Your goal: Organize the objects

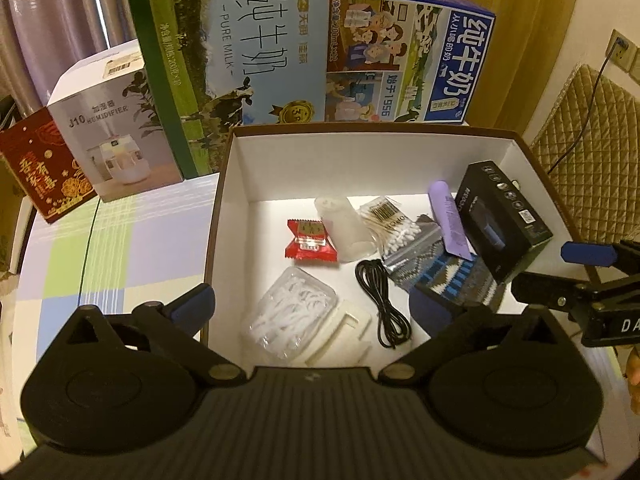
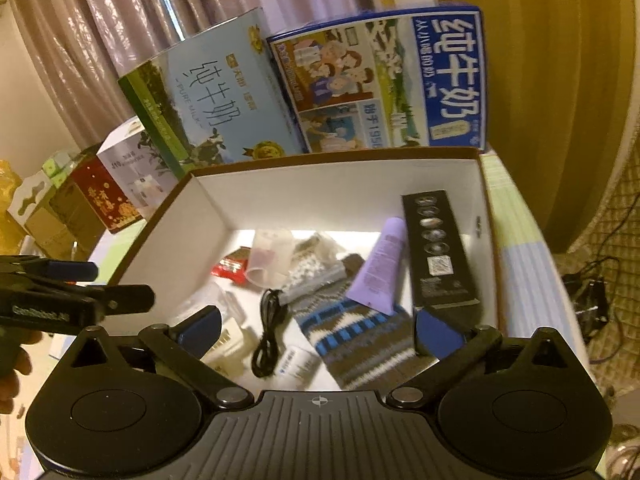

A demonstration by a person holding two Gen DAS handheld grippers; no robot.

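Note:
An open box (image 1: 230, 216) (image 2: 320, 196) with white walls and a brown rim holds several items. Inside lie a red sachet (image 1: 308, 238), a clear cup (image 1: 346, 224) on its side, a bag of cotton swabs (image 1: 390, 220), a purple tube (image 1: 450, 220) (image 2: 380, 268), a black carton (image 1: 504, 220) (image 2: 440, 248), a striped sock (image 1: 452, 276) (image 2: 352, 336), a black cable (image 1: 384, 304) (image 2: 268, 332) and a pack of floss picks (image 1: 288, 312). My left gripper (image 1: 312, 308) (image 2: 108, 284) hovers open over the box's near left side. My right gripper (image 2: 318, 330) (image 1: 560, 274) stands open above the sock, holding nothing.
Behind the box stand a green-and-blue milk carton (image 1: 240, 60) and a blue milk carton (image 1: 408, 60). A humidifier box (image 1: 104, 136) and a red box (image 1: 40, 168) sit at the left on the checked tablecloth (image 1: 100, 240). A quilted chair back (image 1: 592, 152) is at the right.

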